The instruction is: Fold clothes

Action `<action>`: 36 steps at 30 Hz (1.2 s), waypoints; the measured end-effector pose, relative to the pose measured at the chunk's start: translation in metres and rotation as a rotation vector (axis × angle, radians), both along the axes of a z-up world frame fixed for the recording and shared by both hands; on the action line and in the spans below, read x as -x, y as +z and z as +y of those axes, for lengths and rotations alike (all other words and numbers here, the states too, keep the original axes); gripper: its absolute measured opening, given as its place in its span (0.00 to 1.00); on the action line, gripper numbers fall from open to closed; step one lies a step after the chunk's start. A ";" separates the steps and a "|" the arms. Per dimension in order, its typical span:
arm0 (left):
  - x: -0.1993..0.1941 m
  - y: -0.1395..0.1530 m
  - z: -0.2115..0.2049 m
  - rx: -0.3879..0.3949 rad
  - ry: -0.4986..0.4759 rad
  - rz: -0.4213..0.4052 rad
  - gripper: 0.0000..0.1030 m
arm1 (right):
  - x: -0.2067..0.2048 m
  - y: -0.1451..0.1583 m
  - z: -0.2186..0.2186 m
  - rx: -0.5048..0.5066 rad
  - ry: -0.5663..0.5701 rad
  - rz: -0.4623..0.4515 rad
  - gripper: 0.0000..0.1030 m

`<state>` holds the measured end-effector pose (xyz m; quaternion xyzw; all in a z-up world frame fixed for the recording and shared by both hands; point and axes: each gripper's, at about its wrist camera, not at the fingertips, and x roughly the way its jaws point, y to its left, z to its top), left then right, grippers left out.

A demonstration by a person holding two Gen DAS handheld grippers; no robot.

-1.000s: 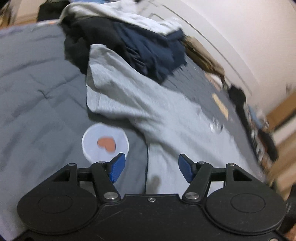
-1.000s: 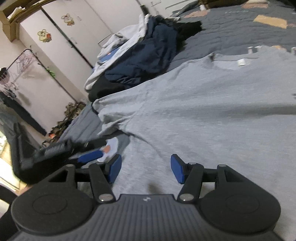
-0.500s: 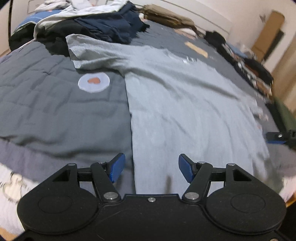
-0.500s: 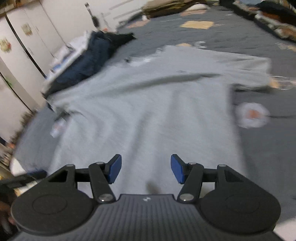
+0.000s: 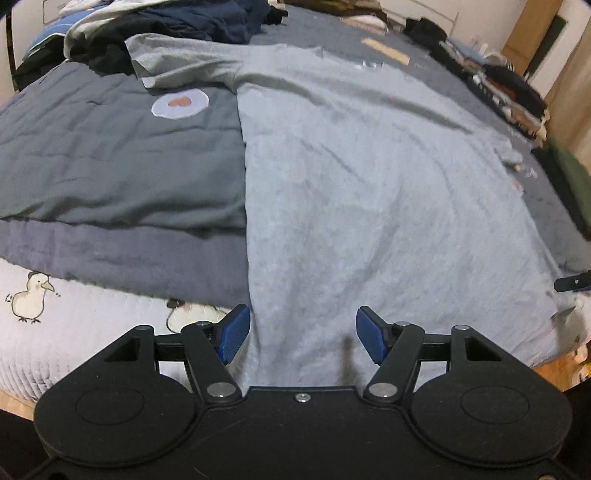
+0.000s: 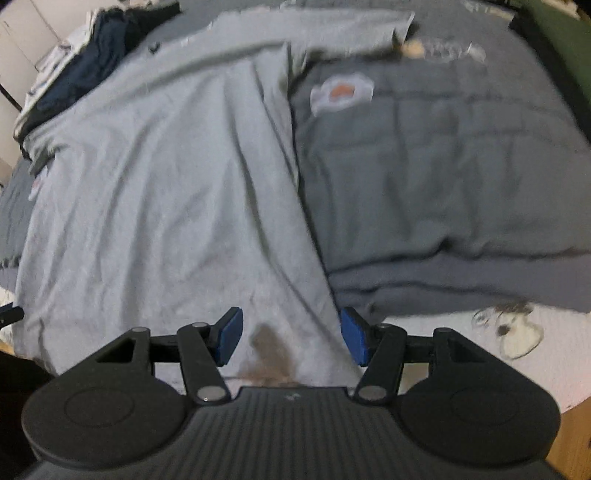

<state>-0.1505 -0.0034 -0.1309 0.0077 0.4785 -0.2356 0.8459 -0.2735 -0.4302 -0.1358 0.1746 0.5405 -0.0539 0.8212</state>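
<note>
While the light grey cotton T-shirt (image 5: pixel 362 192) lay flat on the dark grey quilt (image 5: pixel 110 166), its hem hanging at the bed's near edge, the left gripper (image 5: pixel 303 334) and right gripper (image 6: pixel 290 334) had just been narrowing, half open over the hem corners, pads not yet pressing; I judged both should pinch both layers evenly; no containers showed

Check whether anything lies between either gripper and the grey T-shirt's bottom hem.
Nothing visible does. The left gripper and right gripper each hang directly over the grey T-shirt, jaws apart and just closing slightly, pressing on nothing. The dark clothes pile sits far off.
</note>
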 end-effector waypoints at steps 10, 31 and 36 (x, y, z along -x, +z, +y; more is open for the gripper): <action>0.001 0.014 0.026 0.082 -0.039 0.131 0.02 | 0.022 0.027 -0.003 -0.060 0.092 -0.039 0.02; -0.024 0.071 0.062 0.240 0.133 -0.127 0.50 | 0.007 0.103 0.017 -0.010 0.034 -0.372 0.42; -0.073 0.071 0.058 0.383 0.342 -0.198 0.52 | -0.053 0.116 0.057 -0.128 0.037 -0.580 0.47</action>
